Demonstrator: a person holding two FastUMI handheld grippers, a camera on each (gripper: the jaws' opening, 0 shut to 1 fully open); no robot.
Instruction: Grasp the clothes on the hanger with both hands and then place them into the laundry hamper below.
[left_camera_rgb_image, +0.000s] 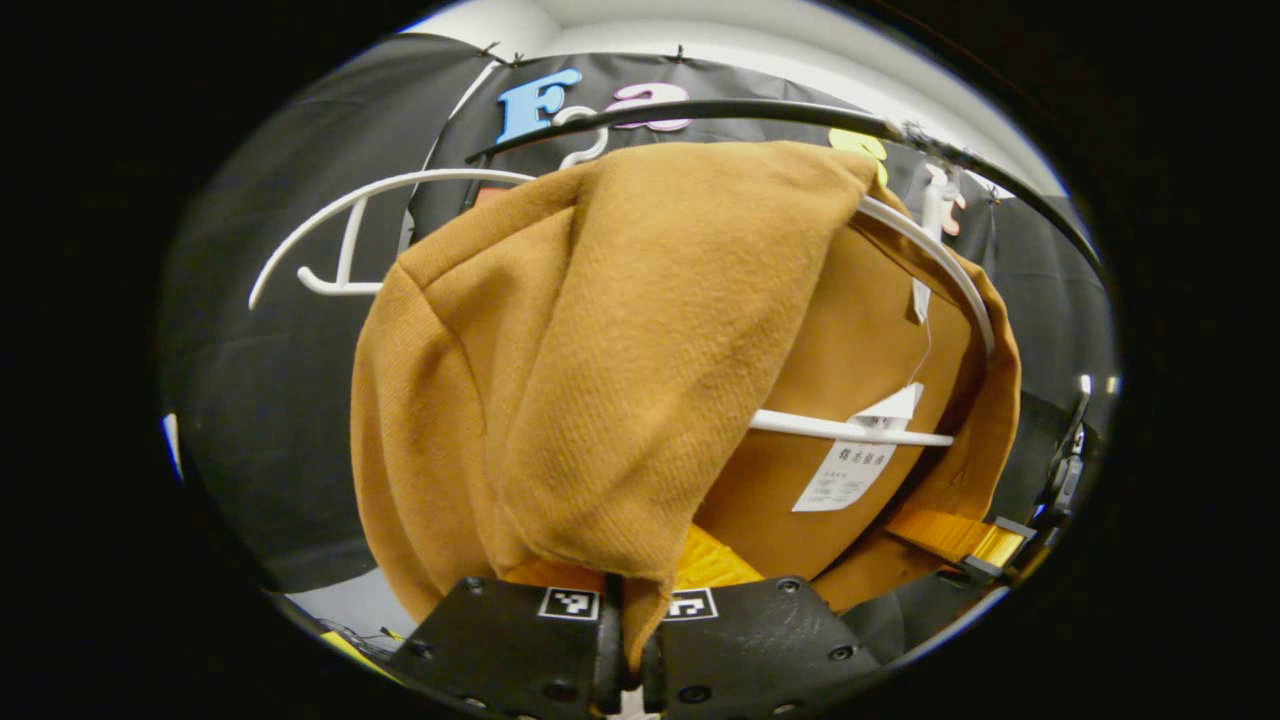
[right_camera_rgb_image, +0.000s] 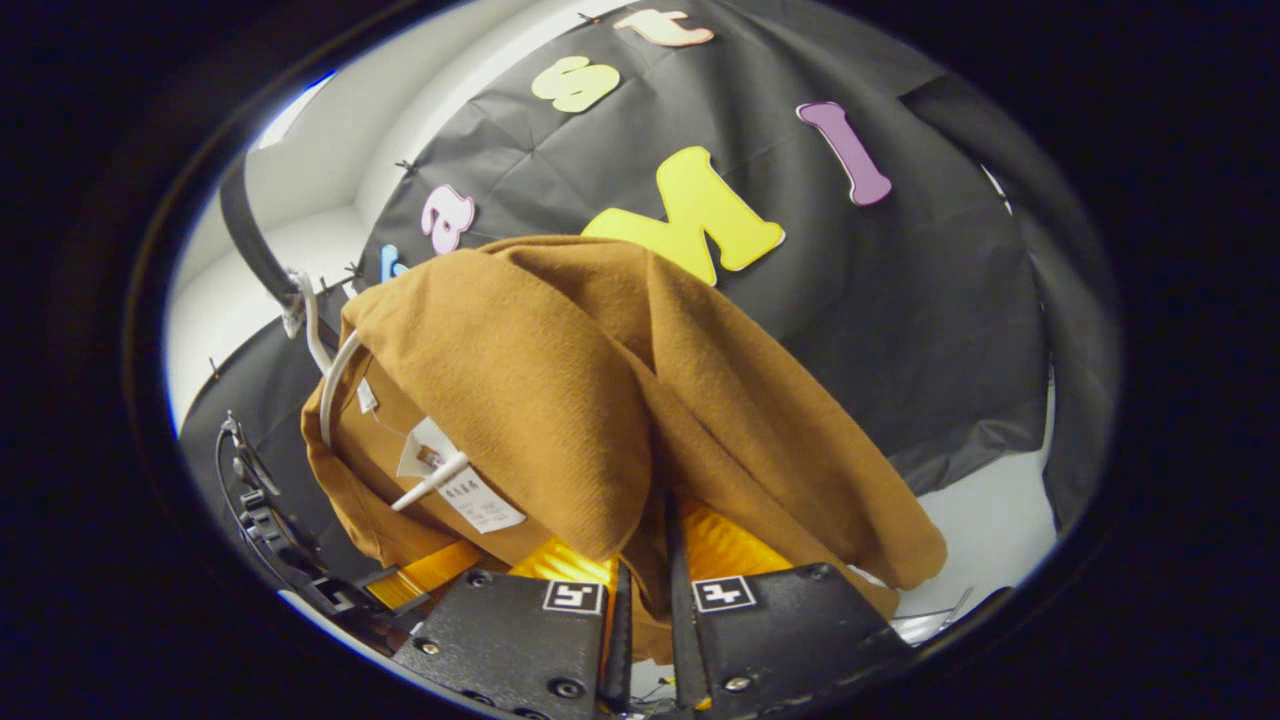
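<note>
Risk: the top (left_camera_rgb_image: 640, 330) may snag on the hanger (left_camera_rgb_image: 930, 260), whose crossbar (left_camera_rgb_image: 850, 428) runs inside the cloth; a hard pull could drag the hanger off the rail (left_camera_rgb_image: 700, 108). Thin pinches could also slip.

Top: brown knit, draped over the white hanger, tag (left_camera_rgb_image: 850, 470) dangling inside.

Left gripper (left_camera_rgb_image: 628, 640) is closed on a hanging fold; right gripper (right_camera_rgb_image: 648, 620) likewise nips a fold, jaws nearly together.
</note>
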